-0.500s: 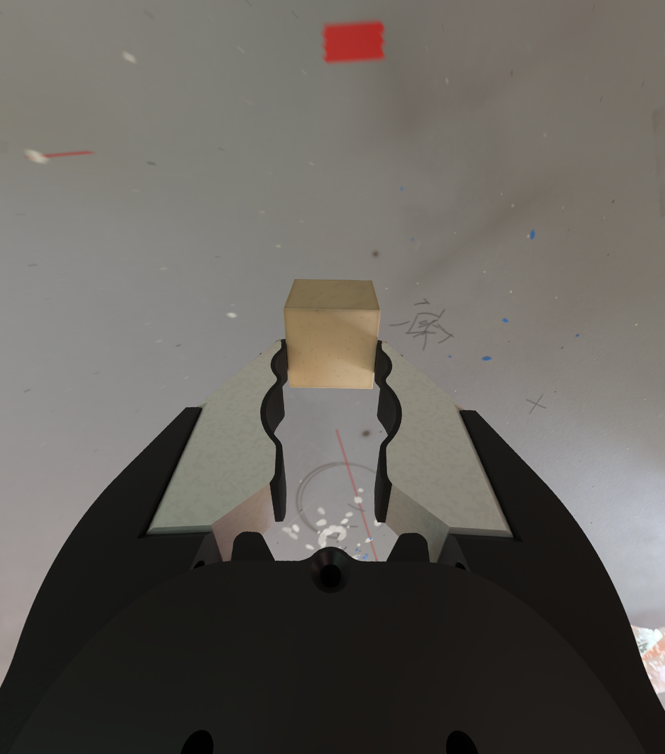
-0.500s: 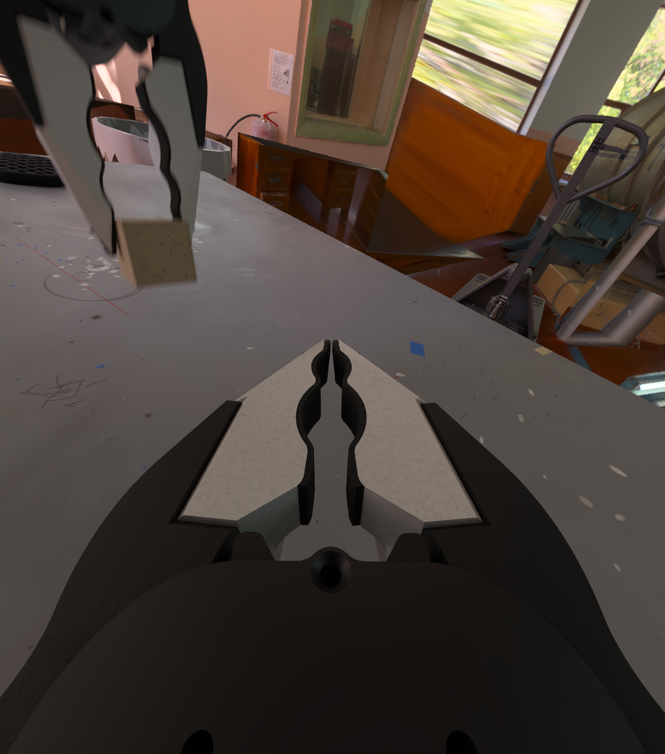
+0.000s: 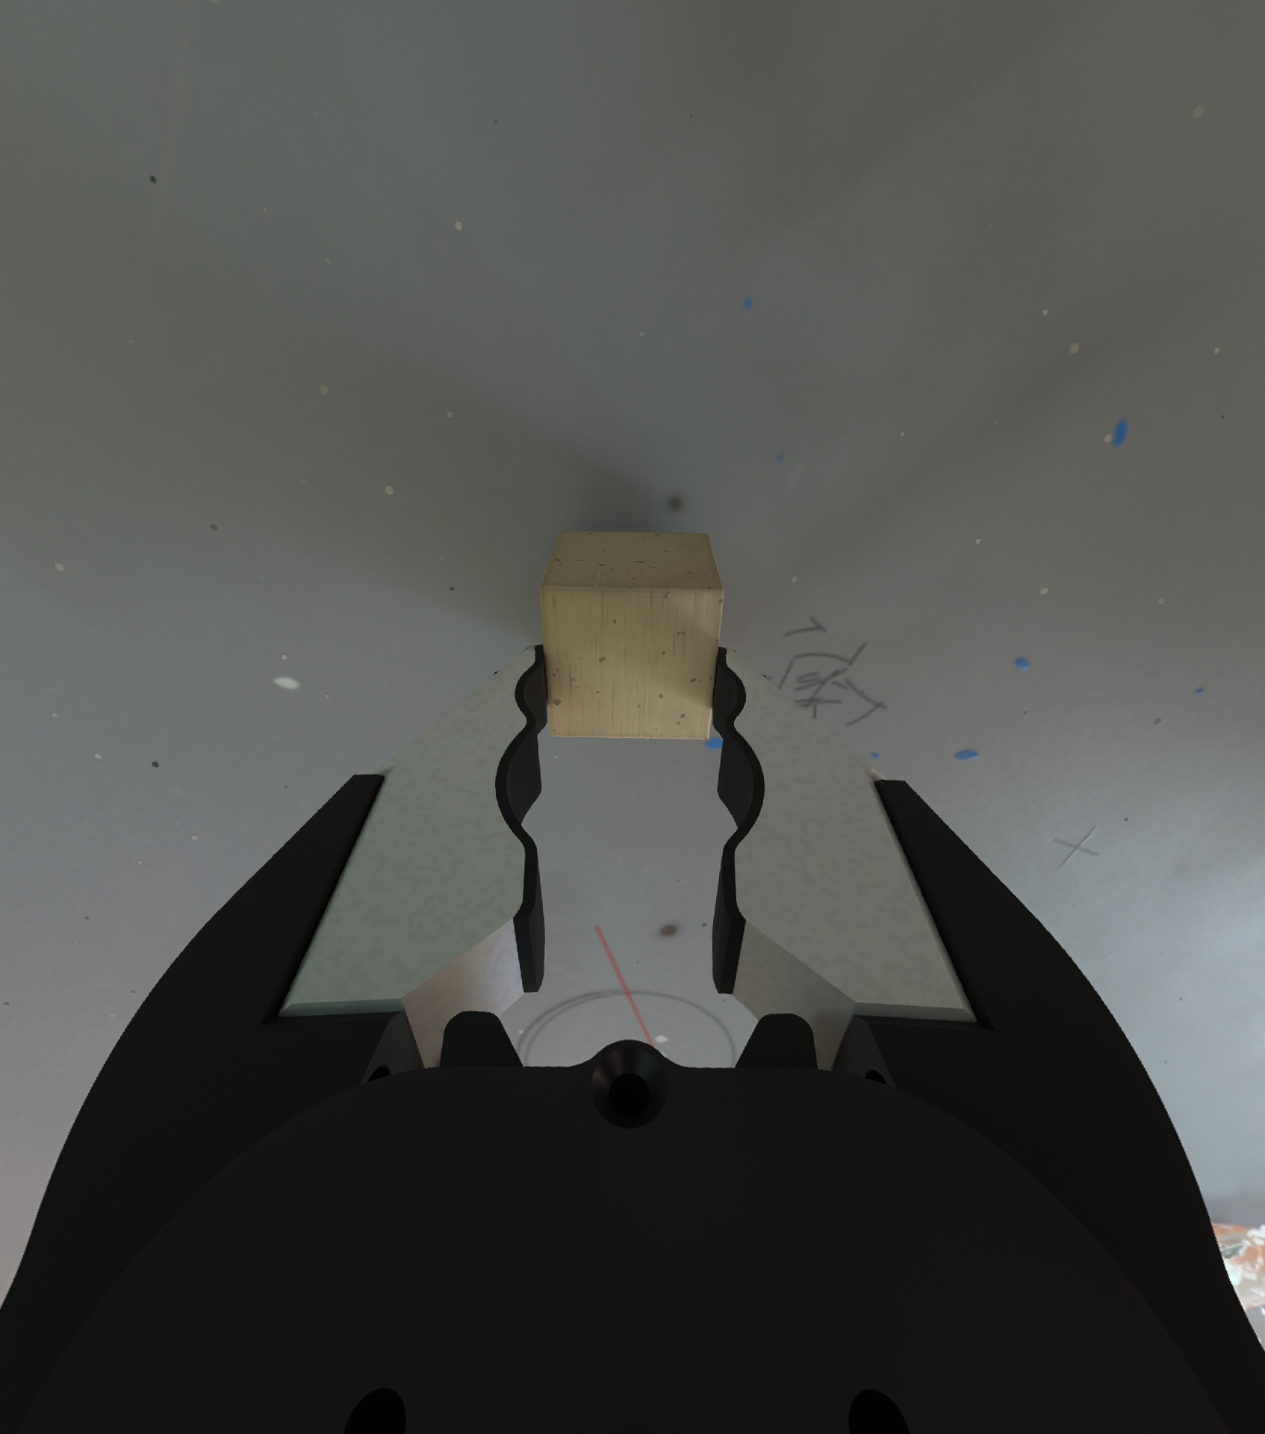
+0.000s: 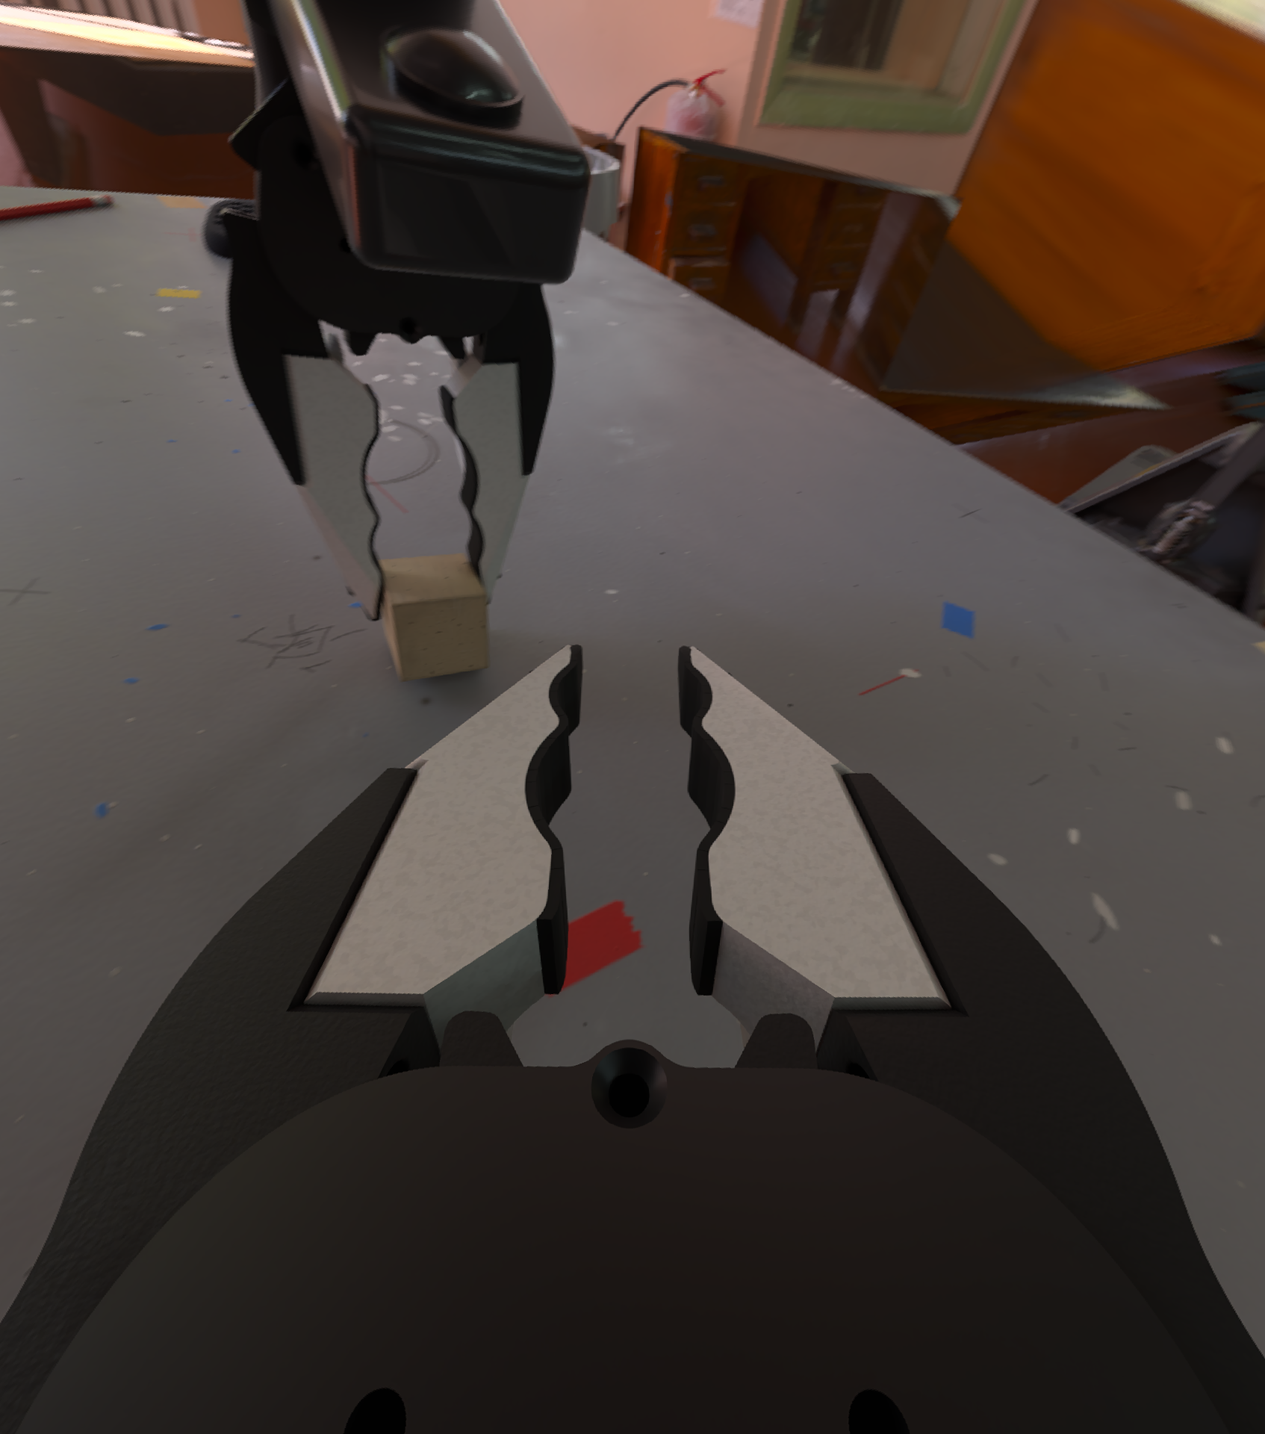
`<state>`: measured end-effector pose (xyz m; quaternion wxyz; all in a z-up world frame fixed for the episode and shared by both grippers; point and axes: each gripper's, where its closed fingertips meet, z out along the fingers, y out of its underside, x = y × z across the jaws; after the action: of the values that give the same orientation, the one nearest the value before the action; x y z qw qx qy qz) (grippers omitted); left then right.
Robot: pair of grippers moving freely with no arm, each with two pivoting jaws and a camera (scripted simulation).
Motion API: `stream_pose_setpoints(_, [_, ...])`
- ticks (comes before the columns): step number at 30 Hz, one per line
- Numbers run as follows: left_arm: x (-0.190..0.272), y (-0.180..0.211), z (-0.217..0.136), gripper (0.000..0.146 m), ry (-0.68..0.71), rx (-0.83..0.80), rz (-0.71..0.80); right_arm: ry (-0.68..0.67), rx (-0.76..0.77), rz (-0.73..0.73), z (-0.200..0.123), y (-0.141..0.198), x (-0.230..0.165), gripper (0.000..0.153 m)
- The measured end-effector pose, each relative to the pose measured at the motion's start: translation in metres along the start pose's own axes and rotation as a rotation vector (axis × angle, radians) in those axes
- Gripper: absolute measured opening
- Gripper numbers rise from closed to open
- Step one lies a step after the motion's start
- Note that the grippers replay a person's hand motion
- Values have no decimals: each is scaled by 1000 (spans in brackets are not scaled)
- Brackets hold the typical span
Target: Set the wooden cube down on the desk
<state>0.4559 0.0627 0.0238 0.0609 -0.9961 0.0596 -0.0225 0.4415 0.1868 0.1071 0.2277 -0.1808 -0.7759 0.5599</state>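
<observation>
The wooden cube (image 3: 629, 652) is a pale block held by its sides between the fingertips of my left gripper (image 3: 629, 659), which points steeply down at the grey desk (image 3: 226, 388). In the right wrist view the cube (image 4: 435, 628) looks to rest with its bottom on the desk (image 4: 148, 776), and the left gripper (image 4: 431, 613) still clamps its upper part. My right gripper (image 4: 629, 659) is open and empty, low over the desk just to the right of the cube.
A pencil scribble (image 4: 296, 644) marks the desk beside the cube. A red tape patch (image 4: 602, 943) lies under my right gripper and a blue one (image 4: 957, 618) to its right. Red pencils (image 4: 32, 209) lie at the far left. The desk edge runs diagonally on the right, with wooden cabinets (image 4: 769, 233) beyond.
My left gripper has come down with the cube, from well above the desk to its surface. My right gripper has opened from shut and shifted its aim.
</observation>
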Motion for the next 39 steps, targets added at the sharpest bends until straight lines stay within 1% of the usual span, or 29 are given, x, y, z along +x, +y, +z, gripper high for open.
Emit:
stream_pose_setpoints(2, [-1, -2, 0, 43, -4, 9, -9, -52, -22, 17, -1, 3, -5, 31])
stream_pose_setpoints(8, [-5, -7, 1, 43, -12, 34, -52, -147, -130, 66, -3, 14, -17, 50])
stream_pose_setpoints(10, [-5, -7, 2, 43, -16, 29, -55, -154, -185, 77, -4, 19, -19, 55])
stream_pose_setpoints(12, [-7, -7, 4, 48, -24, 32, -46, -151, -225, 80, -6, 21, -20, 57])
stream_pose_setpoints(15, [-9, -12, -6, 49, -43, 80, -41, -139, -264, 69, -9, 21, -23, 60])
stream_pose_setpoints(18, [-11, -16, -30, 50, -69, 164, -44, -130, -267, 70, -12, 18, -24, 60])
stream_pose_setpoints(20, [-16, -13, -55, 50, -97, 221, -50, -126, -264, 74, -13, 16, -25, 60])
stream_pose_setpoints(22, [-31, -5, -87, 49, -160, 285, -81, -113, -268, 68, -13, 16, -24, 60])
stream_pose_setpoints(25, [-66, 17, -137, 46, -278, 398, -190, -111, -271, 66, -13, 16, -24, 60])
stream_pose_setpoints(27, [-93, 40, -159, 45, -349, 428, -274, -112, -266, 71, -12, 16, -23, 60])
stream_pose_setpoints(28, [-107, 55, -165, 44, -382, 423, -317, -112, -265, 73, -12, 16, -23, 60])
stream_pose_setpoints(30, [-129, 84, -163, 44, -391, 389, -387, -109, -268, 74, -11, 16, -23, 60])
stream_pose_setpoints(33, [-150, 128, -133, 46, -329, 276, -420, -102, -273, 75, -10, 18, -22, 59])
stream_pose_setpoints(35, [-155, 149, -109, 46, -248, 238, -454, -98, -274, 78, -9, 19, -21, 59])
stream_pose_setpoints(39, [-153, 173, -68, 47, -93, 186, -483, -93, -278, 92, -8, 22, -17, 59])
